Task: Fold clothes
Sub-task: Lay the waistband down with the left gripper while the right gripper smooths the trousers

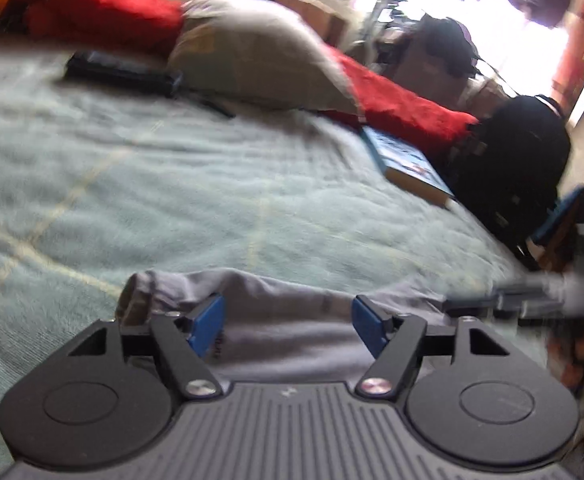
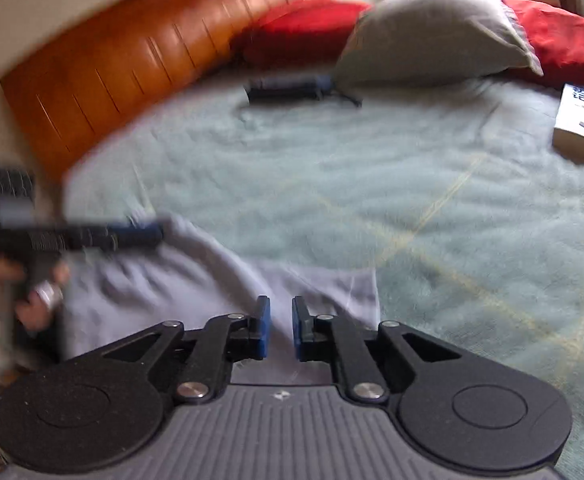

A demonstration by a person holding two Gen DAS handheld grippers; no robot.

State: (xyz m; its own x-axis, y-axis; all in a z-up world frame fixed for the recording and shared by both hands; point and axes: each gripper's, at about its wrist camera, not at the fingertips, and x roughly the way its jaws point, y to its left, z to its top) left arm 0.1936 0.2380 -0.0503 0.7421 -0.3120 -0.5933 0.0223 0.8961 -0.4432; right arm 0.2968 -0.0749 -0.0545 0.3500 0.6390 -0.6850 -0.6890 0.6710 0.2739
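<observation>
Both grippers, left (image 1: 288, 326) spread wide, right (image 2: 280, 328) narrowly parted, are held empty over a rumpled grey garment (image 2: 212, 280); folding looks unfinished.

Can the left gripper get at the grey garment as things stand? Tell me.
Probably yes. The left gripper has its jaws wide apart directly over the grey garment, which lies on the green blanket with nothing between fingers and cloth.
</observation>
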